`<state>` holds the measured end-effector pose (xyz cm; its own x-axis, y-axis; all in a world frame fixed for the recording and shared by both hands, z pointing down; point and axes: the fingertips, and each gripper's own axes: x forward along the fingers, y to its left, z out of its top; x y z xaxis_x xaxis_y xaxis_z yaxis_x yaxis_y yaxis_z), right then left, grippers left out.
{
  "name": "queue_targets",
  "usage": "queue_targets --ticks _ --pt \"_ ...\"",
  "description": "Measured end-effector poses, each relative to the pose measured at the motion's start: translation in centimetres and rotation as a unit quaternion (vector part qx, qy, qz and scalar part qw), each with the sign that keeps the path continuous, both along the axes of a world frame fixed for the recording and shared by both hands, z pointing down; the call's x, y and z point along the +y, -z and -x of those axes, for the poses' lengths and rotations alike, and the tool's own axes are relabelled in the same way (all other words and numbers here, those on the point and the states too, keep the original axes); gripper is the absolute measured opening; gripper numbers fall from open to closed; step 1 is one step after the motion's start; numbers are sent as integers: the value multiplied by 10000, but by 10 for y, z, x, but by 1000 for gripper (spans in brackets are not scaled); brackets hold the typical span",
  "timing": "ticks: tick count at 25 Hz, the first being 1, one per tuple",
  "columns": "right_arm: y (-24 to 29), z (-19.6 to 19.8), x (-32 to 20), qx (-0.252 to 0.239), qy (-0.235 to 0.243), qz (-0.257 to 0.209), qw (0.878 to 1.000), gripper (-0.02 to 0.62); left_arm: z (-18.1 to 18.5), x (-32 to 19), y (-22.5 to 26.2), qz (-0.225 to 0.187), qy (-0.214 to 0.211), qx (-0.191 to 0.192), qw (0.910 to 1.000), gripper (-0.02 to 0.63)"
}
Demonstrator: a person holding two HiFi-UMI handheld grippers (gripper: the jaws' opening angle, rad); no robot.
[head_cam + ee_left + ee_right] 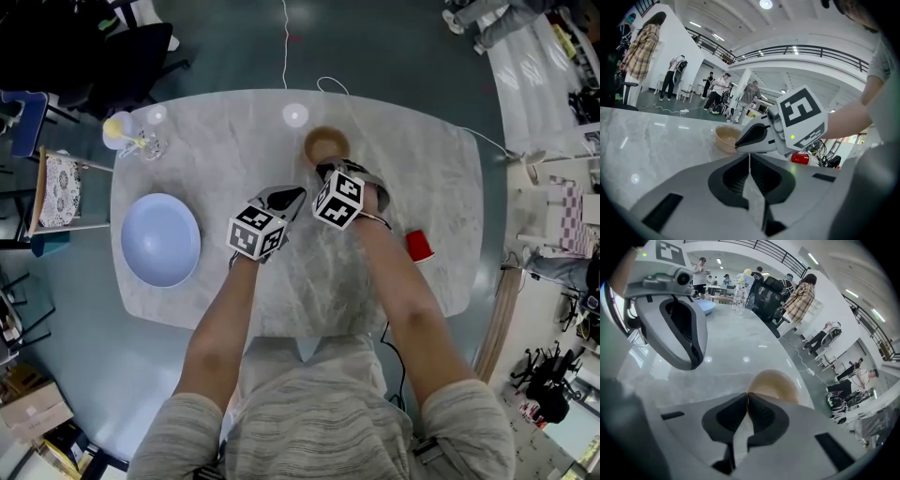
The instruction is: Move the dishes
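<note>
Bowl (776, 383) sat half hidden behind the clenched right hand-held gripper (748, 397), near the far edge of the bench (412, 187); left hand-held gripper (750, 157) likewise clenched, empty.

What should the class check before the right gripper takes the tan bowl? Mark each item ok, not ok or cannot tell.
1. Jaws of the right gripper apart: not ok, shut.
2. Its tips face the tan bowl: ok.
3. The left gripper empty: ok, shut on nothing.
4. The red cup off the path: ok.
5. The blue bowl apart from both grippers: ok.
</note>
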<state>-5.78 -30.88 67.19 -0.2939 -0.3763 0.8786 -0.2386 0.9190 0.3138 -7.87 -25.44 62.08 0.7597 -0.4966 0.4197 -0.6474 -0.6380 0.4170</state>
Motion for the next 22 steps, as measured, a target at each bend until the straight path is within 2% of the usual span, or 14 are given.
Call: queue_targets --ticks 10,15,22 --pt "4 9 22 132 180 -208 9995 23 14 16 7 -6 88 42 10000 23" --pt "8 27 45 133 323 -383 9987 21 26 33 13 -21 169 66 9998 22" --pt "15 61 81 144 787 -607 9949 21 44 68 14 58 359 100 9993 21"
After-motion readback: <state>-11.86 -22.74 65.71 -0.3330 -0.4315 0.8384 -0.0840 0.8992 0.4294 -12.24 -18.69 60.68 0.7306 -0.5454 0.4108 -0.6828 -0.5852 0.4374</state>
